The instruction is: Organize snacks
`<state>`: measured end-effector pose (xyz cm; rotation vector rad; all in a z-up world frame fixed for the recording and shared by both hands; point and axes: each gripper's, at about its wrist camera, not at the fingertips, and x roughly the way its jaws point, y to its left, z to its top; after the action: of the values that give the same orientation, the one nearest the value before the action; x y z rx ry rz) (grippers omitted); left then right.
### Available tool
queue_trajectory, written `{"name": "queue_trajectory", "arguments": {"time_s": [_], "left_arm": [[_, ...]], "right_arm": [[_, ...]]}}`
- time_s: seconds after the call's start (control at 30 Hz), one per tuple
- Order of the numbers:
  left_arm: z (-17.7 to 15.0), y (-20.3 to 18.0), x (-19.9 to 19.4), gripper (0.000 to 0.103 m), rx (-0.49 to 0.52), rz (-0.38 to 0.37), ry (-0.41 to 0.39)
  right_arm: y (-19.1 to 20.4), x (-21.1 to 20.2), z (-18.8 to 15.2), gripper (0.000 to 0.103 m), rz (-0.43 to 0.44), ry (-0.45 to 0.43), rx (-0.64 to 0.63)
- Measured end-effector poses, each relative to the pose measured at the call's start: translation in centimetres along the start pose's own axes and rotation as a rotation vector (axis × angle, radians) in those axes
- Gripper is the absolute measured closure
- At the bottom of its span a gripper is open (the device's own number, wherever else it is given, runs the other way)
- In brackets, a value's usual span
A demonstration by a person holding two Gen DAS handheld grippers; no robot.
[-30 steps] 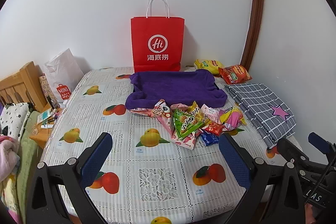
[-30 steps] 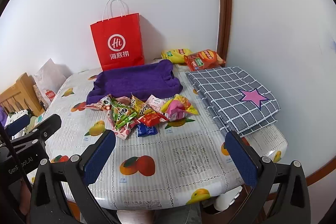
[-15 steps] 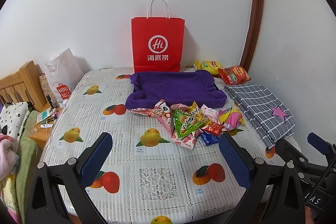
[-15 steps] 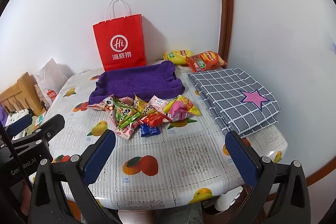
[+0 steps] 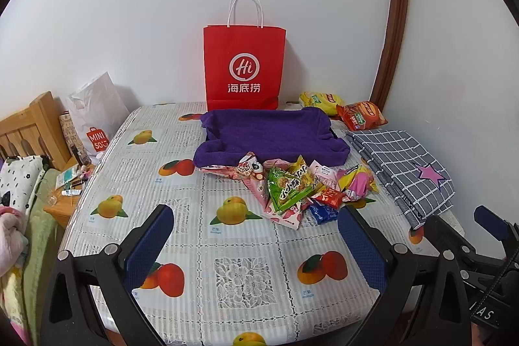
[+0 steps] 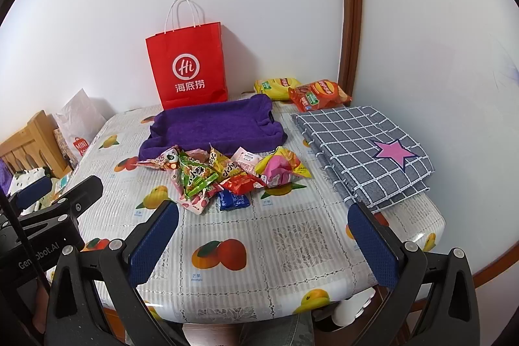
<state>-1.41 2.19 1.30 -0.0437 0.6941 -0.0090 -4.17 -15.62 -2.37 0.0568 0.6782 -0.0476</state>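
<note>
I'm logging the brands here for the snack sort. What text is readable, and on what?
"Hi" and "海底捞": red paper bag.
"MINISO", split in two lines: white plastic bag.
"Gen...obot.AI", partly hidden: left gripper's body, right wrist view.
Print on the snack packets and tablecloth: too small to read.

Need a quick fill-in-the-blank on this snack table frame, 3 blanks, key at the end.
1. The red paper bag stands against the wall right behind the ____ tray.
2. The star on the folded checked cloth is ____.
3. The left gripper and the right gripper both have their jaws ____, nothing between them.

Missing words: purple; pink; open
</note>
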Motion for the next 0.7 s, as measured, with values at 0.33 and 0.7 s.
{"name": "queue_trajectory", "arguments": {"time_s": [0.33,0.7], "left_arm": [[-0.25,-0.12,0.04,0.001,0.001,-0.006,0.000],[-0.32,-0.19,0.02,0.001,0.001,-0.007,-0.001]], "right_arm": [[0.18,-0.15,-0.13,0.000,0.002,-0.004,-0.006],[0.33,-0.21,-0.13,0.000,0.004,-0.005,-0.008]]}}
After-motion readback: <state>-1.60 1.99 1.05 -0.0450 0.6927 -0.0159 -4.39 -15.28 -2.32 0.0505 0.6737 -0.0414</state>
